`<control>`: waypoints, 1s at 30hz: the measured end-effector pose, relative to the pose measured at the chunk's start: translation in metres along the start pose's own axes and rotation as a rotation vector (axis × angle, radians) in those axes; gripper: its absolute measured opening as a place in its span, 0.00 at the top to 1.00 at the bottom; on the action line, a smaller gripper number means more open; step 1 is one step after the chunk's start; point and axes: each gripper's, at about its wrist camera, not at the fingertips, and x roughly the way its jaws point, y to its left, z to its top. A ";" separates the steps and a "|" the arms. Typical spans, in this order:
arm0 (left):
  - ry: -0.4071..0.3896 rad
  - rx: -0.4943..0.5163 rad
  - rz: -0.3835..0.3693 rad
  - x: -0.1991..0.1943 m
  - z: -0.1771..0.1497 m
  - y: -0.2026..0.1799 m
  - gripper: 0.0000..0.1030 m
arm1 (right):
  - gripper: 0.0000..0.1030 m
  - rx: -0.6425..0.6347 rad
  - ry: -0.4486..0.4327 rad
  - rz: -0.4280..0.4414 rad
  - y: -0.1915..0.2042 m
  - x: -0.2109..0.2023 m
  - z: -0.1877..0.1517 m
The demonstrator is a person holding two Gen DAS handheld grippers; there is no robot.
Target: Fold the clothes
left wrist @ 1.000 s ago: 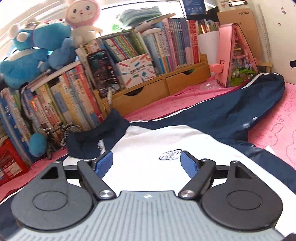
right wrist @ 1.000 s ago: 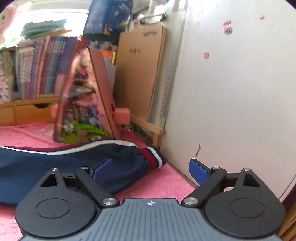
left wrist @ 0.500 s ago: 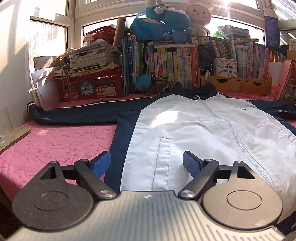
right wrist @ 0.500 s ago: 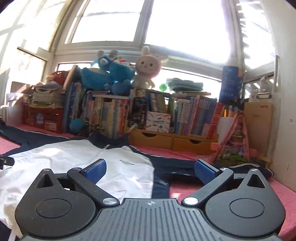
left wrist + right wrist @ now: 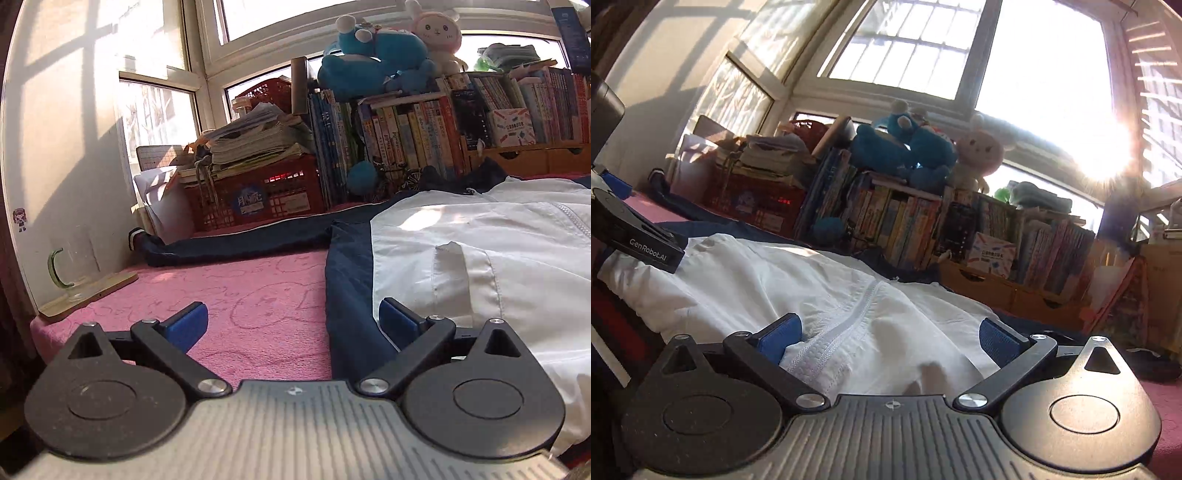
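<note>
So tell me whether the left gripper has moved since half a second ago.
Yes. The left gripper has swung left: the red crate sits nearer mid-view, and the jacket's white panel has slid right.

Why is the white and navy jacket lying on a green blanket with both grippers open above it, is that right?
Not quite: the blanket is pink, as the left wrist view shows. The jacket does lie on it, and the left gripper and right gripper are open.

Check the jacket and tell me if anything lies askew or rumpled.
The jacket lies spread on the pink blanket, not yet folded. Its white front is rumpled around the zipper, and the pocket flap gapes open. One navy sleeve stretches straight out. Nothing looks damaged or spilled.
</note>
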 end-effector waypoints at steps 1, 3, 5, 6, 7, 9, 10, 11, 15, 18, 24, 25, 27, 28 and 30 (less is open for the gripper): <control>-0.006 0.027 0.022 0.001 -0.001 0.002 0.02 | 0.01 0.006 0.002 0.006 -0.003 -0.002 0.003; -0.022 0.071 0.026 0.002 -0.002 0.006 0.01 | 0.01 0.019 0.007 0.018 -0.009 -0.006 0.010; -0.024 0.108 0.063 0.006 -0.002 0.012 0.01 | 0.00 0.032 0.011 0.030 -0.015 -0.009 0.016; -0.017 0.119 0.095 0.009 -0.002 0.016 0.01 | 0.00 0.039 0.014 0.036 -0.018 -0.011 0.019; 0.009 0.109 0.131 0.013 0.000 0.022 0.02 | 0.00 0.045 0.016 0.042 -0.021 -0.013 0.022; 0.102 0.032 0.176 0.020 0.007 0.041 0.10 | 0.00 0.081 0.027 0.057 -0.029 -0.015 0.028; 0.116 0.006 0.192 0.018 0.012 0.046 0.16 | 0.00 0.139 0.044 0.064 -0.037 -0.011 0.029; 0.121 -0.019 0.199 0.015 0.017 0.049 0.17 | 0.00 0.185 0.065 0.054 -0.043 -0.006 0.029; -0.010 -0.073 -0.001 -0.016 0.039 0.020 0.17 | 0.19 0.209 0.115 0.020 -0.040 0.020 0.023; -0.055 -0.072 -0.184 -0.028 0.047 -0.024 0.17 | 0.34 0.318 0.138 0.007 -0.047 0.037 0.019; -0.022 0.052 -0.236 -0.015 0.019 -0.085 0.44 | 0.40 0.284 0.163 -0.107 -0.052 0.048 -0.008; -0.047 0.081 -0.200 -0.016 0.015 -0.084 0.43 | 0.39 0.260 0.155 -0.122 -0.053 0.046 -0.013; -0.091 0.131 -0.131 -0.015 0.007 -0.079 0.43 | 0.39 0.217 0.147 -0.154 -0.061 0.041 -0.020; -0.077 0.117 -0.114 -0.014 0.006 -0.070 0.40 | 0.38 0.215 0.155 -0.187 -0.069 0.041 -0.023; -0.064 0.105 -0.059 -0.009 0.004 -0.052 0.38 | 0.26 0.228 0.175 -0.258 -0.087 0.040 -0.031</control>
